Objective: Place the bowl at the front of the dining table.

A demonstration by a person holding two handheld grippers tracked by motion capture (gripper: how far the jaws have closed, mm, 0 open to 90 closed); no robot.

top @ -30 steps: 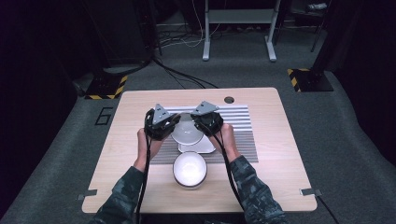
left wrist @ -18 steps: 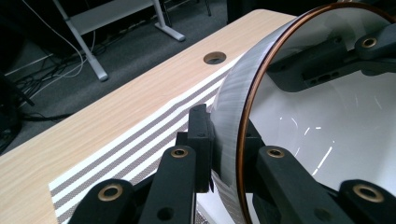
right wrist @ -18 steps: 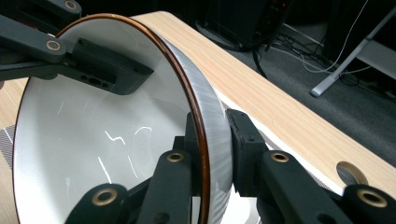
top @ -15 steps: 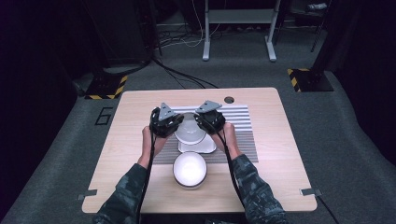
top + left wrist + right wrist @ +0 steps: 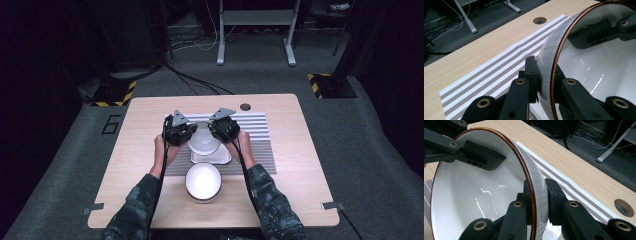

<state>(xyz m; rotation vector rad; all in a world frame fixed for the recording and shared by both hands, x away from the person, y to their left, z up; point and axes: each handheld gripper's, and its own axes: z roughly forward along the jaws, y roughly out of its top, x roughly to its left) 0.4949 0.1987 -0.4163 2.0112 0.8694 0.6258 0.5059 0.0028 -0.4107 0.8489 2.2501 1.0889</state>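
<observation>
Both grippers hold a white bowl with a copper rim (image 5: 202, 140) between them over the striped placemat (image 5: 255, 135). My left gripper (image 5: 187, 134) is shut on the bowl's left wall, one jaw inside and one outside, as the left gripper view shows (image 5: 541, 67) on the bowl (image 5: 599, 65). My right gripper (image 5: 216, 132) is shut on the opposite wall, shown close up in the right gripper view (image 5: 537, 187) on the bowl (image 5: 474, 195). A square white dish (image 5: 211, 156) lies just under the bowl.
A second white bowl (image 5: 203, 181) stands on the wooden table (image 5: 300, 165) near the person, in front of the placemat. A round cable hole (image 5: 245, 106) sits at the table's far edge. Dark floor, cables and a desk frame lie beyond.
The left gripper has edged slightly right, closer against the bowl. The right gripper and bowl have hardly moved.
</observation>
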